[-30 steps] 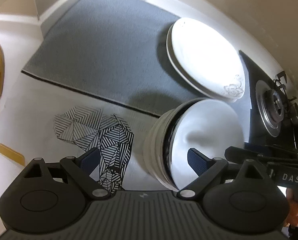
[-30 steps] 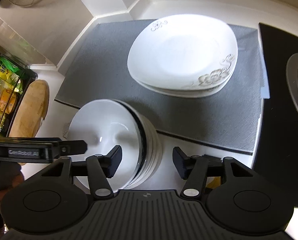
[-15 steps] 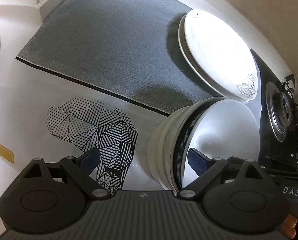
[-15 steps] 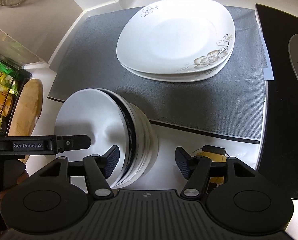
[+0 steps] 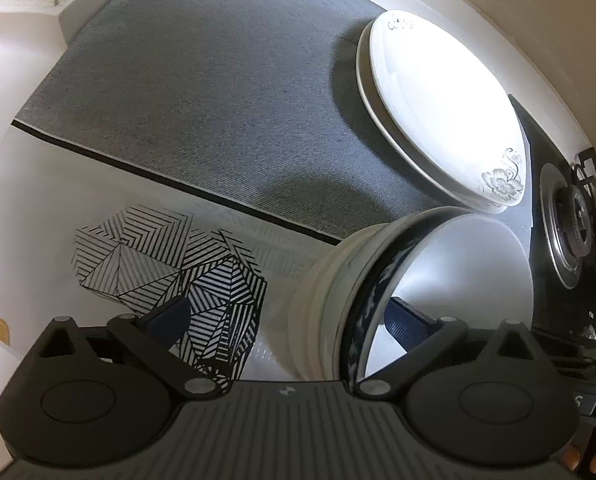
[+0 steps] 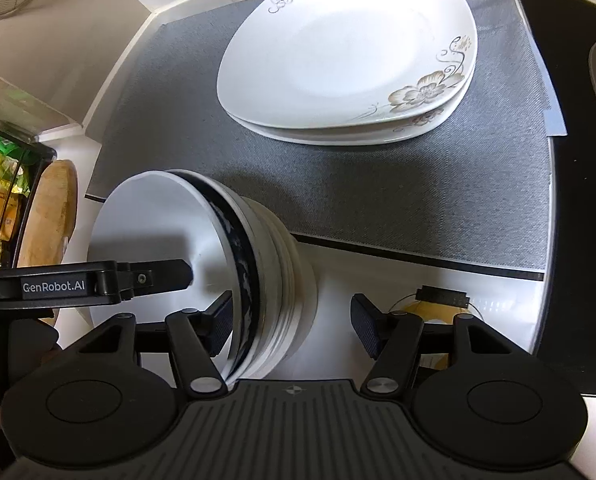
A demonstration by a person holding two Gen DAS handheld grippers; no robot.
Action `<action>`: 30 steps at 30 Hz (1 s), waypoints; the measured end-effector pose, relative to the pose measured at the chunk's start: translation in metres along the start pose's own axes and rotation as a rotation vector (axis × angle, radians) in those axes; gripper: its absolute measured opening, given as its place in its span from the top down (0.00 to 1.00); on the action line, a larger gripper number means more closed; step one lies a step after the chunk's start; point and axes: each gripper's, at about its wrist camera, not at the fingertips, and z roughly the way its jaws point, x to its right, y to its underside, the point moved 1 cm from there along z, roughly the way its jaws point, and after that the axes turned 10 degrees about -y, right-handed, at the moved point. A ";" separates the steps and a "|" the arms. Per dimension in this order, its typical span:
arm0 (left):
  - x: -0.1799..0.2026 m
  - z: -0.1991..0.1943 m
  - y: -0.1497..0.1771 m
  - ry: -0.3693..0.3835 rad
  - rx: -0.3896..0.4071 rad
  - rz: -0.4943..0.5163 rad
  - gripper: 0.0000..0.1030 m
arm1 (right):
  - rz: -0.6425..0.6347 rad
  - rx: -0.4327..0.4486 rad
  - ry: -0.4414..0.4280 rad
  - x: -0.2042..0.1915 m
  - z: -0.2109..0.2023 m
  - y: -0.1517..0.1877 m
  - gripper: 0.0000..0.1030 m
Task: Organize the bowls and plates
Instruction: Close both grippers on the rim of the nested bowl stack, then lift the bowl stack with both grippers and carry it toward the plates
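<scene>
A: Where's the bowl stack (image 6: 257, 280)?
B: Near edge of the grey mat (image 6: 338, 184), plates (image 6: 346, 56) beyond. Left gripper (image 5: 293, 316) opening around its rim; right gripper (image 6: 291, 320) straddles it, pads apart.
A: Handling?
B: Probably heavy, slick, breakable; take opposite rims.

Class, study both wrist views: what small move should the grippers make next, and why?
Probably close both on the bowl stack: the left gripper, jaws opening, and the right gripper each straddle its wall, outer fingers clear of it, so nothing grips it yet.
</scene>
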 end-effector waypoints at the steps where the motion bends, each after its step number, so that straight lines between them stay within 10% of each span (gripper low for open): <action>1: 0.000 0.000 -0.001 0.003 0.000 0.000 0.00 | 0.000 0.000 -0.003 0.000 0.001 0.000 0.36; 21: 0.002 0.021 -0.007 0.270 0.022 0.025 0.01 | 0.074 -0.009 -0.153 0.007 0.022 0.001 0.28; 30: -0.007 0.012 0.001 0.296 0.020 -0.025 0.26 | 0.099 0.048 -0.190 0.020 0.015 0.009 0.36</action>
